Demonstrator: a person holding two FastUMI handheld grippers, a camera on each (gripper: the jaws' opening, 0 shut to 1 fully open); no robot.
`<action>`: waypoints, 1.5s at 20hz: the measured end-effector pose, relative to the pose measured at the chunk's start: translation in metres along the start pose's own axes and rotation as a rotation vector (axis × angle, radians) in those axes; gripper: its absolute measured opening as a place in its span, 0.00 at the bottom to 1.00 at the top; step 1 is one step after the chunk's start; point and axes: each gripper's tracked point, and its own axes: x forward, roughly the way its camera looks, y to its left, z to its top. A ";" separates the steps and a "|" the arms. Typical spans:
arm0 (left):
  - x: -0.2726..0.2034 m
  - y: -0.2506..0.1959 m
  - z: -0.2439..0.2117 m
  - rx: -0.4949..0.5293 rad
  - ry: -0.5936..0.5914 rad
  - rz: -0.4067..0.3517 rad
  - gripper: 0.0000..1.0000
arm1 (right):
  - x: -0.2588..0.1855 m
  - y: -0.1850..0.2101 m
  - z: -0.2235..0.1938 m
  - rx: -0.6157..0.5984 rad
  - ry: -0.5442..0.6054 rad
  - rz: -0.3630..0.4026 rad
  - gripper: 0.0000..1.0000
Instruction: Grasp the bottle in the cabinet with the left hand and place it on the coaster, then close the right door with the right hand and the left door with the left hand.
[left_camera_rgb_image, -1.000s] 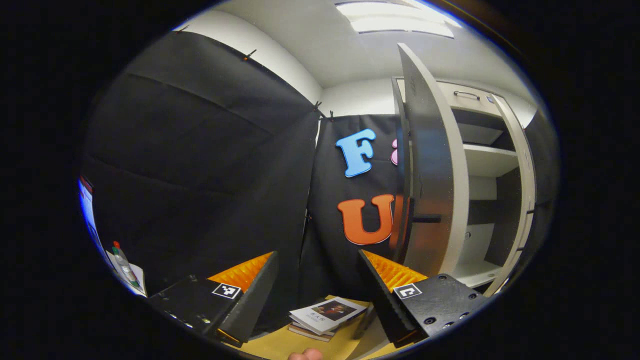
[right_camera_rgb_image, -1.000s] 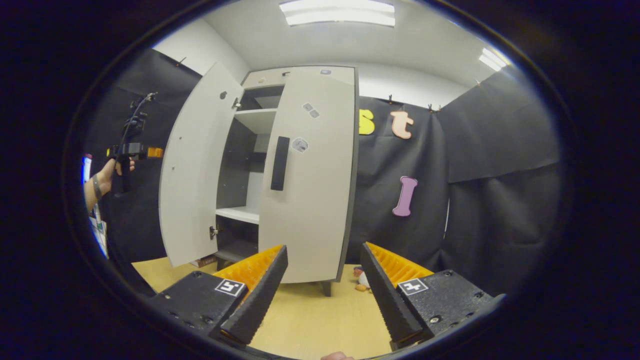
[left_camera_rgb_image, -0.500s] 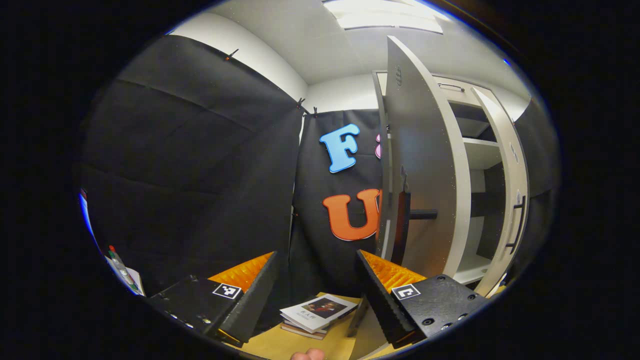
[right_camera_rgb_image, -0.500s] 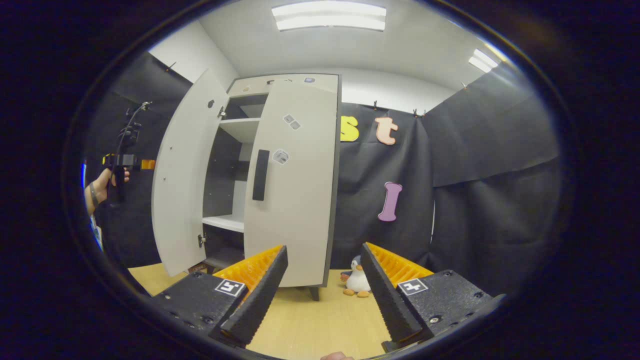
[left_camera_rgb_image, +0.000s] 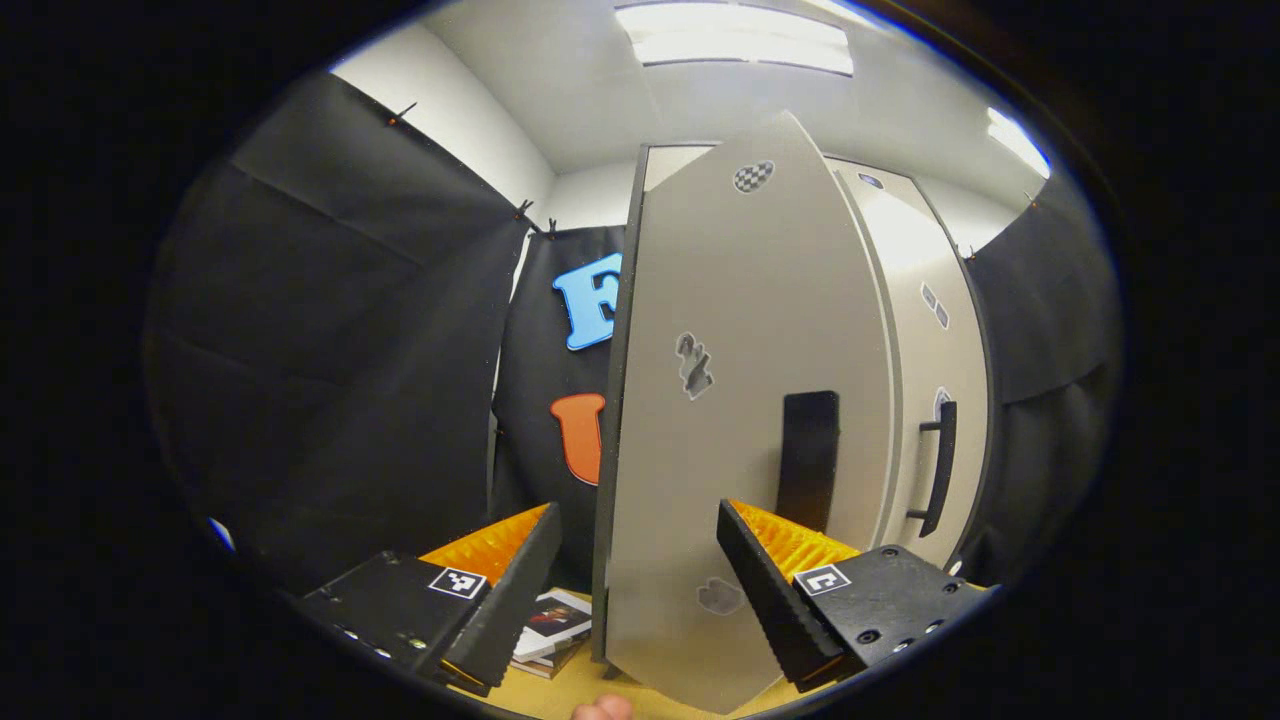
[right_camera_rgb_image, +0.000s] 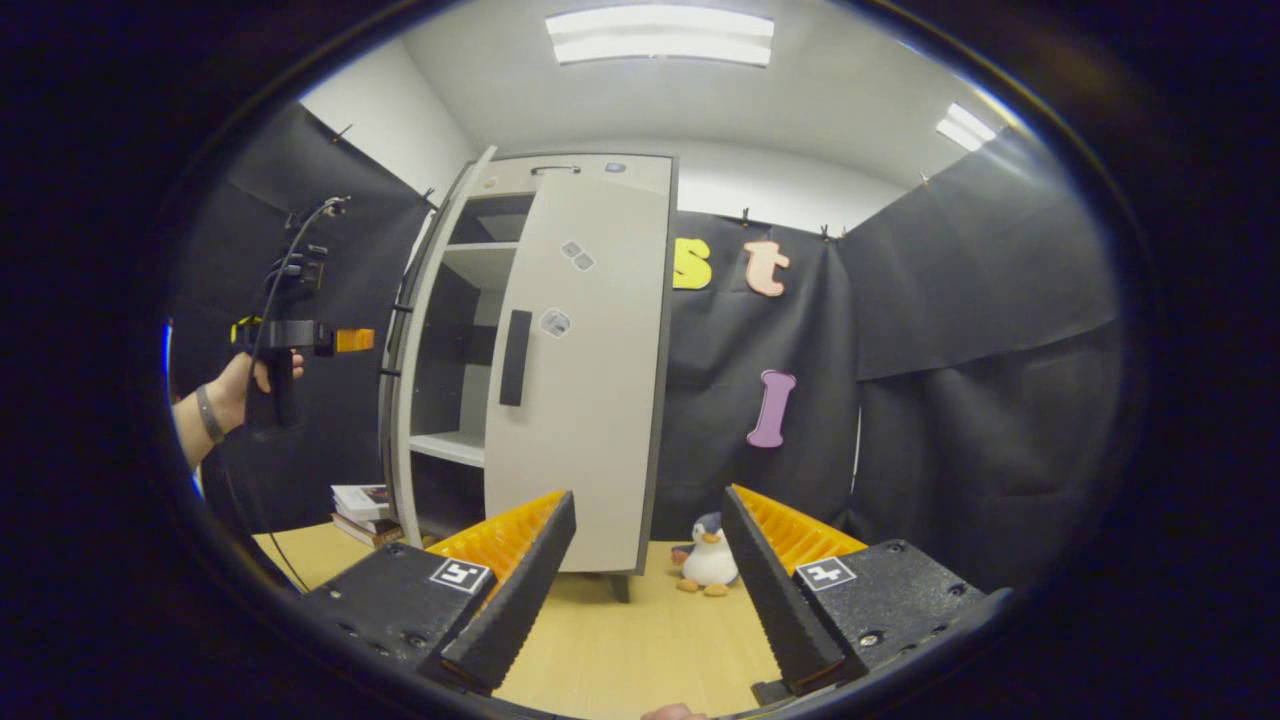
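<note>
floor (right_camera_rgb_image: 640, 640): light wood | on it: cabinet (right_camera_rgb_image: 590, 400), stacked books (right_camera_rgb_image: 358, 502), penguin toy (right_camera_rgb_image: 708, 568)

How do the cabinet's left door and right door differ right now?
The right door lies shut against the cabinet; the left door stands ajar, leaving shelves visible. The left tool is near the left door; the right tool is farther from the right door. Both doors are pale with dark handles.

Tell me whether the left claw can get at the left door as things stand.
Probably yes. The left claw is open and faces the left door close up, with nothing between them. The door is ajar, its front turned towards the claw, so a push looks possible.
</note>
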 end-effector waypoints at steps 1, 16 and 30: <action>0.000 -0.005 0.001 0.003 -0.010 -0.007 0.96 | -0.001 -0.002 -0.001 0.000 0.002 -0.005 0.96; -0.150 -0.086 -0.084 0.019 0.119 -0.258 0.95 | 0.004 0.024 -0.027 0.086 0.075 0.071 0.96; -0.196 -0.097 -0.107 -0.049 0.120 -0.249 0.95 | -0.004 0.032 -0.031 0.160 0.093 0.081 0.96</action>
